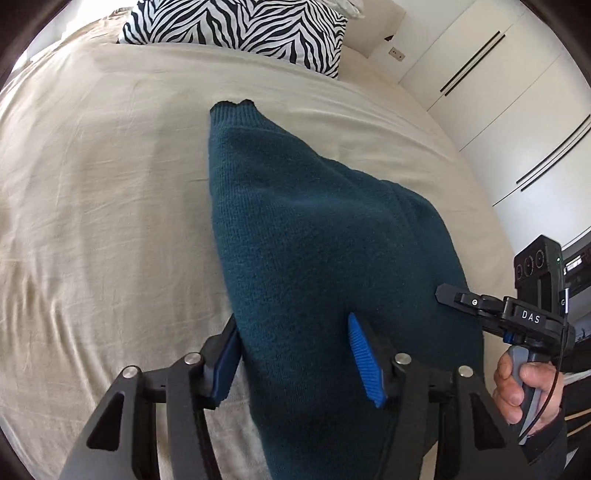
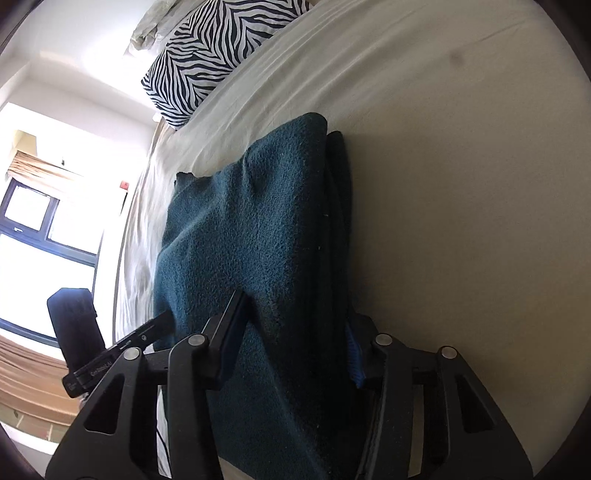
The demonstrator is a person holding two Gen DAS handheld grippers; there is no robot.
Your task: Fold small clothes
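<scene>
A dark teal knitted sweater (image 1: pixel 295 221) lies folded lengthwise on the beige bed sheet (image 1: pixel 110 184), its ribbed hem at the far end. Its near end runs between the blue pads of my left gripper (image 1: pixel 291 319). The right pad's ribbed face shows bare, so these jaws stand open around the cloth. In the right wrist view the folded sweater (image 2: pixel 258 221) fills the gap of my right gripper (image 2: pixel 295 310) and bulges over the right pad, so the grip looks shut on the layers. A person's hand (image 1: pixel 517 384) holds the right gripper's handle at the sweater's right edge.
A zebra-striped pillow (image 1: pixel 236 26) lies at the head of the bed. White wardrobe doors (image 1: pixel 498 92) stand to the right. In the right wrist view, a window (image 2: pixel 33 221) and a black chair (image 2: pixel 74 325) are beyond the bed's left side.
</scene>
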